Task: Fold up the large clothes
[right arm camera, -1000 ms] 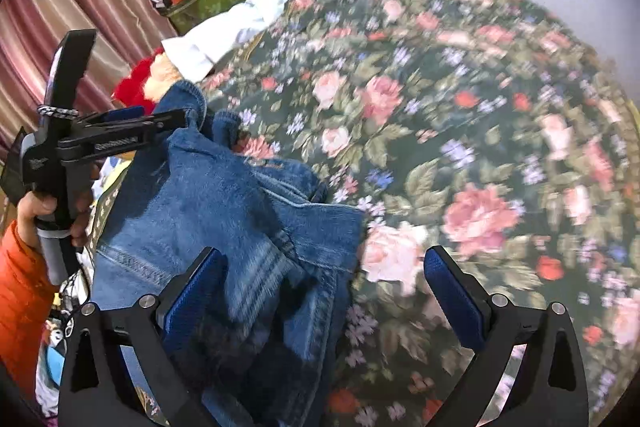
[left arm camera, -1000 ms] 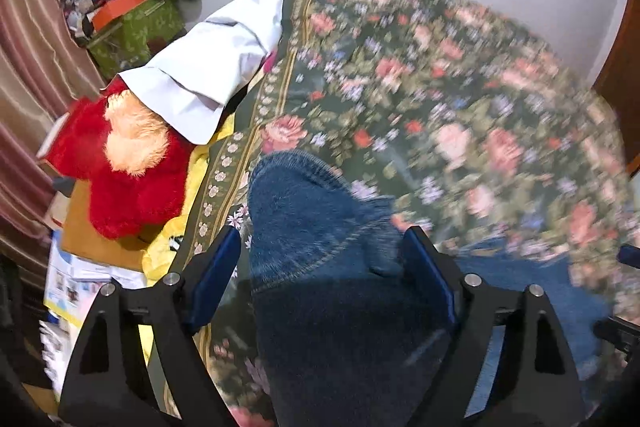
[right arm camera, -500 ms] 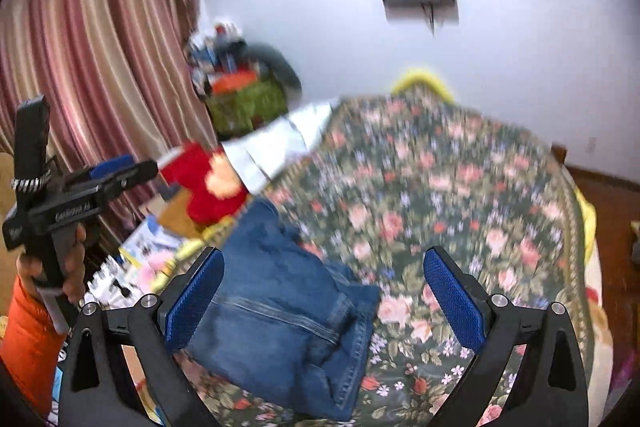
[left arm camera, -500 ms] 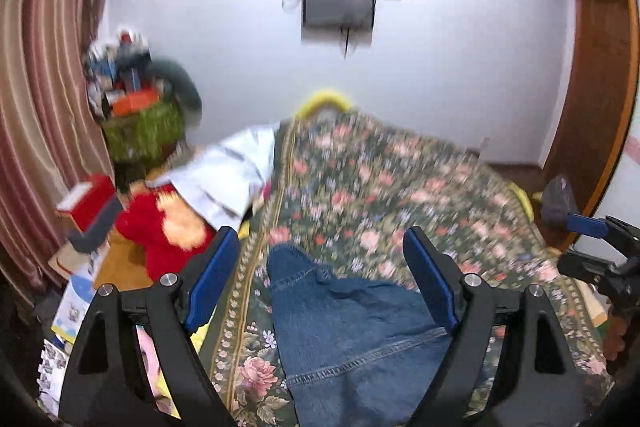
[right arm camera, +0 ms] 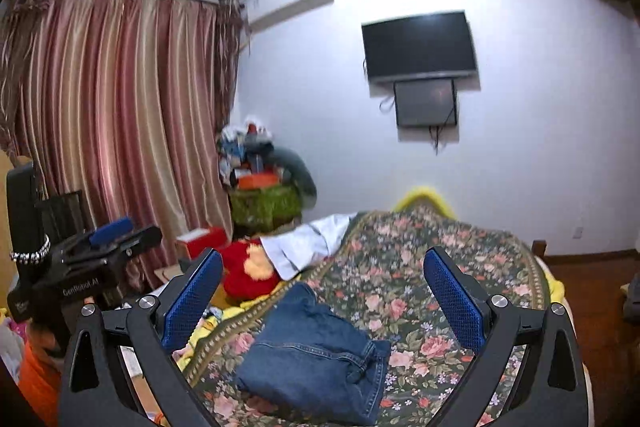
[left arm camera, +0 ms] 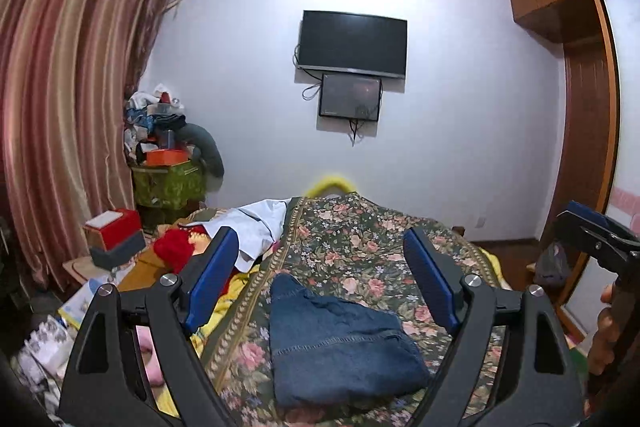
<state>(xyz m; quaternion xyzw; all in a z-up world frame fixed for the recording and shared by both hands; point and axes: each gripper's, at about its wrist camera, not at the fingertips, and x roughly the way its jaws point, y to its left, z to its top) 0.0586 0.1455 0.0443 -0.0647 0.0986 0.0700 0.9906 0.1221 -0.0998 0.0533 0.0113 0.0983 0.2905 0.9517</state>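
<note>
A pair of blue jeans (left arm camera: 336, 343) lies folded in a compact bundle on the floral bedspread (left arm camera: 360, 239), near the bed's front edge. It also shows in the right wrist view (right arm camera: 316, 355). My left gripper (left arm camera: 320, 275) is open and empty, held well above and back from the jeans. My right gripper (right arm camera: 320, 291) is open and empty too, raised above the bed. The right gripper shows at the right edge of the left wrist view (left arm camera: 596, 231); the left gripper shows at the left of the right wrist view (right arm camera: 112, 235).
A white shirt (left arm camera: 256, 223) lies at the bed's far left corner. A red plush toy (right arm camera: 250, 271), boxes and clutter (left arm camera: 164, 163) stand left of the bed by the striped curtain (left arm camera: 60, 127). A TV (left arm camera: 352, 43) hangs on the far wall. A wooden wardrobe (left arm camera: 588, 131) stands right.
Both grippers have let go of the jeans and pulled up and back from the bed. The jeans now lie folded on the bedspread.
</note>
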